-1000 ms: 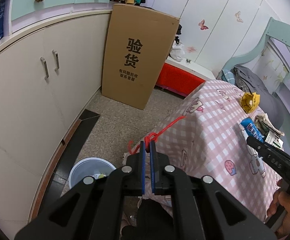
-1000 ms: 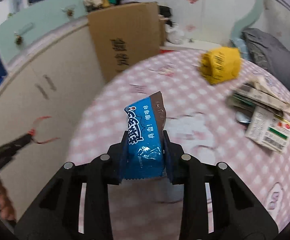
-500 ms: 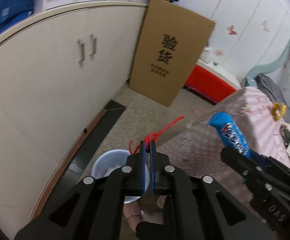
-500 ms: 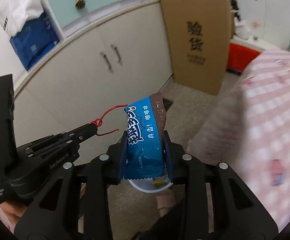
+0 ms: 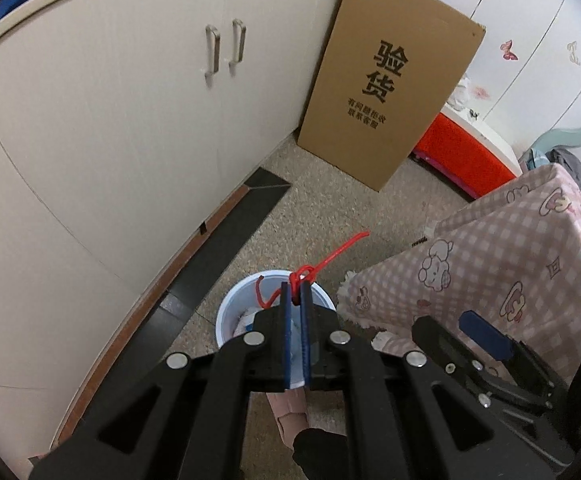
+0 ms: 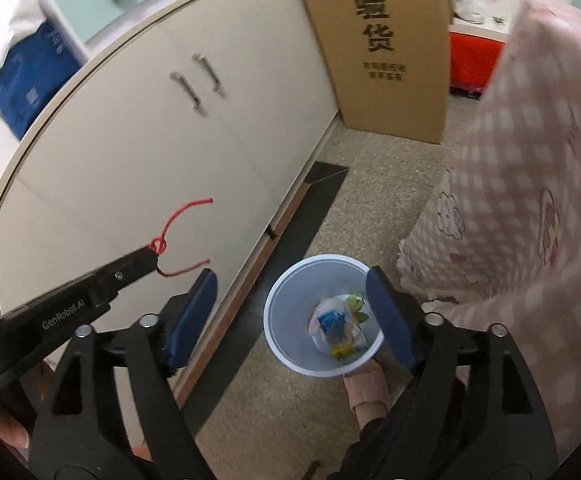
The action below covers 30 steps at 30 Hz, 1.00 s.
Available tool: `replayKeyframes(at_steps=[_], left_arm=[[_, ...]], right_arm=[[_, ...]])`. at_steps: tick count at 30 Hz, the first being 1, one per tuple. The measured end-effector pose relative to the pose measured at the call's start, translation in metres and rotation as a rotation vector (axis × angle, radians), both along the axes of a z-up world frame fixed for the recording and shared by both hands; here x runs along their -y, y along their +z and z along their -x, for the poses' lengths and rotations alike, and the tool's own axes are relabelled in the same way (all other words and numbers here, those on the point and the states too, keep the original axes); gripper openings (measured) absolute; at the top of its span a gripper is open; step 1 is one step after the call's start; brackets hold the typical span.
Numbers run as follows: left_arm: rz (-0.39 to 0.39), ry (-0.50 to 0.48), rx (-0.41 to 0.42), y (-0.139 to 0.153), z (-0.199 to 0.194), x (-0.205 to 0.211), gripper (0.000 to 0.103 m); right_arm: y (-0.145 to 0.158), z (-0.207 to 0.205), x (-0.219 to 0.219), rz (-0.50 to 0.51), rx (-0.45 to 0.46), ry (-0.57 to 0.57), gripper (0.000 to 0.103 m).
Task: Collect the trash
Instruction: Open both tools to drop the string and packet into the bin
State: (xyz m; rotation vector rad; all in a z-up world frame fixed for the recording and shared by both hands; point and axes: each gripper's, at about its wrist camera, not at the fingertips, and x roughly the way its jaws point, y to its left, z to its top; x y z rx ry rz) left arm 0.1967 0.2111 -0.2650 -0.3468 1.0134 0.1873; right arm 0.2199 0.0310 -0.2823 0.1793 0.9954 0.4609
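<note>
Right gripper (image 6: 290, 304) hangs over the round pale-blue plastic waste bin (image 6: 290, 356) on the speckled floor (image 6: 374, 184), its blue-padded jaws spread wide, having just been opening, with nothing between the pads. Through that gap the bin's inside shows: the blue snack wrapper (image 6: 332, 320) lies at the bottom among other crumpled trash, a yellowish-green scrap (image 6: 353, 302) just beside it. A pink slipper (image 6: 368, 390) touches the near rim of the bin.

To the left in the right wrist view, the left gripper (image 6: 155, 255) reaches in with its jaws pressed together, pinching a knotted length of red string (image 6: 161, 245); one end curls up, the other trails down toward the right gripper's left pad (image 6: 194, 312). The left wrist view shows the same pinch from behind: the left gripper (image 5: 295, 296) clamps the red string (image 5: 310, 270) at its knot, directly above the waste bin (image 5: 226, 320), and one loose end sticks out toward the upper right over the floor.

A surface draped in a pink checked cloth with cartoon prints (image 5: 510, 264) stands just to the right of the bin. A cream double-door cabinet with metal handles (image 5: 130, 100) runs along the left, and a tall brown cardboard box printed with black characters (image 5: 386, 92) leans against it farther back.
</note>
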Motion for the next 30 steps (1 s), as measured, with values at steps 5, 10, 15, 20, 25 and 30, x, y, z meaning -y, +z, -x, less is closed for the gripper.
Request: replayKeyframes(at_steps=[5,10,15,20,25,30], left_arm=[[-0.001,-0.024,-0.026,-0.013,-0.002,0.008,0.004],[-0.001,-0.034,-0.044,-0.020,-0.004,0.014,0.004],[-0.005,-0.047,-0.052,-0.022,-0.009,0.019,0.004],[-0.014,-0.060,-0.069,-0.025,-0.019,0.024,0.007],[-0.022,-0.035,-0.104,-0.031,-0.026,0.023,0.054],[-0.031,-0.008,-0.096,-0.031,-0.023,0.021,0.063]], right_arm=[[-0.002,0.007,0.020,-0.053,0.033,-0.098,0.087],[-0.002,0.005,0.026,-0.037,0.044,-0.154,0.088],[0.000,0.008,0.024,-0.020,0.067,-0.156,0.088],[0.000,0.007,0.028,-0.036,0.067,-0.181,0.088],[-0.001,0.007,0.033,-0.036,0.063,-0.206,0.088],[-0.001,0.006,0.031,-0.030,0.060,-0.201,0.088]])
